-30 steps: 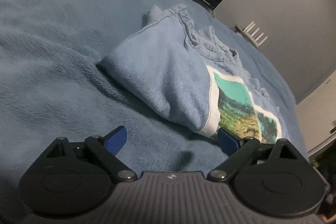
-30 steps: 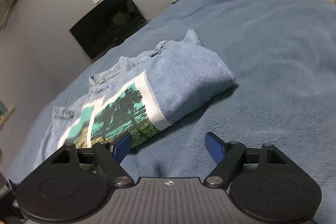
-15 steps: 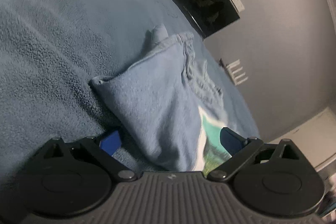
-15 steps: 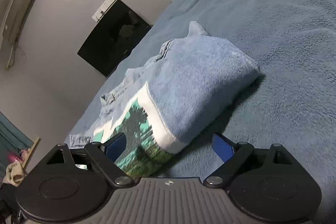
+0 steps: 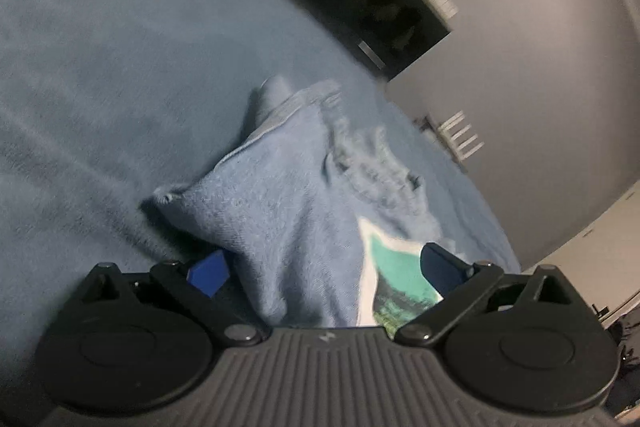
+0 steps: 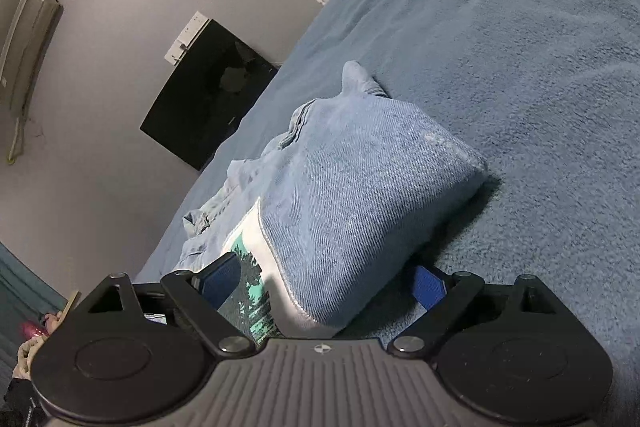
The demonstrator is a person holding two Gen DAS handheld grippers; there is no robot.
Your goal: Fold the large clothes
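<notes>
1. The folded denim garment [image 6: 360, 195] lies on the fleecy blue blanket [image 6: 540, 67], its near edge between the blades of both tools.
2. My left gripper [image 5: 320, 273] is spread wide, one blue finger under the bundle's corner and the other over the printed patch [image 5: 396, 279]; it has not closed on anything.
3. My right gripper [image 6: 324, 285] is likewise wide apart, straddling the thick fold, gripping nothing.
4. I judge the cloth heavy, soft and floppy (several layers, so bulky), not slippery.
5. I'd pinch the stacked near edge at both corners, deep enough to catch every layer.
6. Twill weave, frayed seams, a smooth teal-and-white print.
</notes>
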